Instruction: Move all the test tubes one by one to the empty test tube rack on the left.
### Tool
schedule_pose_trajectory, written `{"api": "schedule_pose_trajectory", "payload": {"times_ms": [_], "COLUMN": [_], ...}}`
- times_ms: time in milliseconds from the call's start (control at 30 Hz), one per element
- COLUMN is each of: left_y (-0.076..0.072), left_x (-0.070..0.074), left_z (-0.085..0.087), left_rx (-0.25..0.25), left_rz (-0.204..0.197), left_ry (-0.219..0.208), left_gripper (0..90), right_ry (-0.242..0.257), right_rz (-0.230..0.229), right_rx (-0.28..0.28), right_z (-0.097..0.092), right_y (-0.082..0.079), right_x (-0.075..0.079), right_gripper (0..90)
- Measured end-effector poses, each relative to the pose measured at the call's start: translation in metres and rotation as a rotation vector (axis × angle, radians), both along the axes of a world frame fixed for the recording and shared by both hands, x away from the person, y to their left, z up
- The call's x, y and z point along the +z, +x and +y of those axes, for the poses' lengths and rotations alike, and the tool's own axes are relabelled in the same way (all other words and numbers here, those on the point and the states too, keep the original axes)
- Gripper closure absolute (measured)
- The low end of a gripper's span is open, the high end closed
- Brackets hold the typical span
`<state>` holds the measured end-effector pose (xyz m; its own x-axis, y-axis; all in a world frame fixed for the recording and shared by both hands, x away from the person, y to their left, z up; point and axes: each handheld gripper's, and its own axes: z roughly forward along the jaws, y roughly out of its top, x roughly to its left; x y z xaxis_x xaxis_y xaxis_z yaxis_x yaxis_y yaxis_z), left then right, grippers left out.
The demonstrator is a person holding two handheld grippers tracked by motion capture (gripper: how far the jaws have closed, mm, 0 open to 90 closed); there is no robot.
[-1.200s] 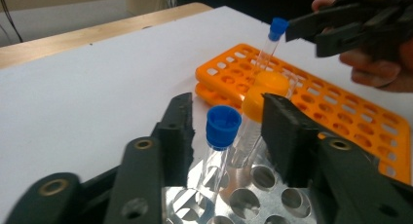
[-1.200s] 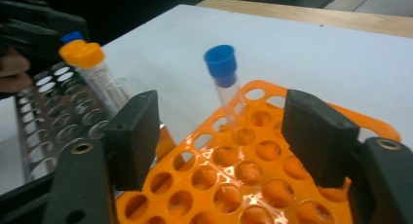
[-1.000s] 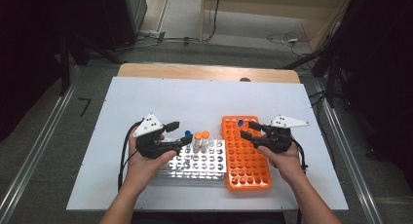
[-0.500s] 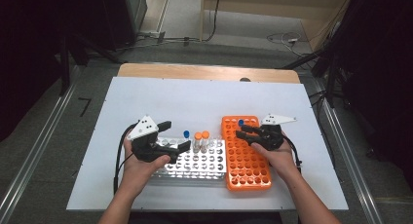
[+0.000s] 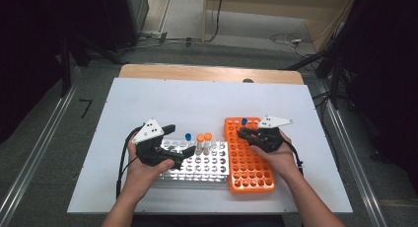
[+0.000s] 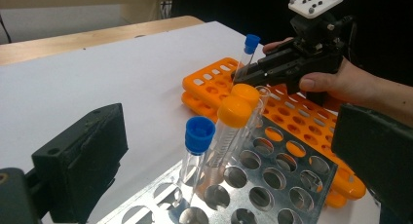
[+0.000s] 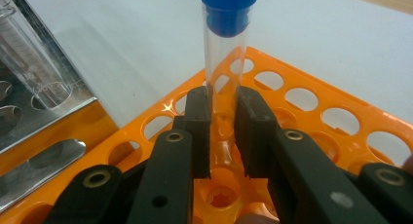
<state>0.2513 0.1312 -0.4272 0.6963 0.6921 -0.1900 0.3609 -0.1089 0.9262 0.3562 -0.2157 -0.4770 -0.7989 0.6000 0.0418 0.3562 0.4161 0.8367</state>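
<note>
The right gripper [image 7: 221, 136] has just been closing and now clamps the blue-capped tube [image 7: 225, 53] in the orange rack [image 7: 311, 102] (still seated); next, I judge, lift it straight. The left gripper [image 6: 234, 175] has just been opening, holding nothing.

high view: above, facing forward-down | gripper views: close, low | shared: orange rack [image 5: 249, 160]
</note>
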Motion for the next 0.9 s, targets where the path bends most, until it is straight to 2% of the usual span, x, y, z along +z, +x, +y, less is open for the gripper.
{"api": "schedule_pose_trajectory", "payload": {"times_ms": [233,500,900], "left_y": [-0.001,0.001,0.005], "left_x": [0.002,0.004,0.011], "left_z": [0.0,-0.004,-0.018], "left_rx": [0.004,-0.01,-0.053], "left_rz": [-0.005,-0.014,-0.031], "left_ry": [-0.003,0.001,0.004], "left_gripper": [0.2,0.2,0.7], "right_ry": [0.043,0.086,0.097], "right_rz": [-0.029,-0.033,-0.032], "right_rx": [-0.011,-0.032,0.009], "right_z": [-0.004,-0.012,-0.018], "right_y": [-0.004,-0.013,-0.035], "right_x": [0.007,0.019,0.032], "right_gripper": [75.2,75.3,75.3]}}
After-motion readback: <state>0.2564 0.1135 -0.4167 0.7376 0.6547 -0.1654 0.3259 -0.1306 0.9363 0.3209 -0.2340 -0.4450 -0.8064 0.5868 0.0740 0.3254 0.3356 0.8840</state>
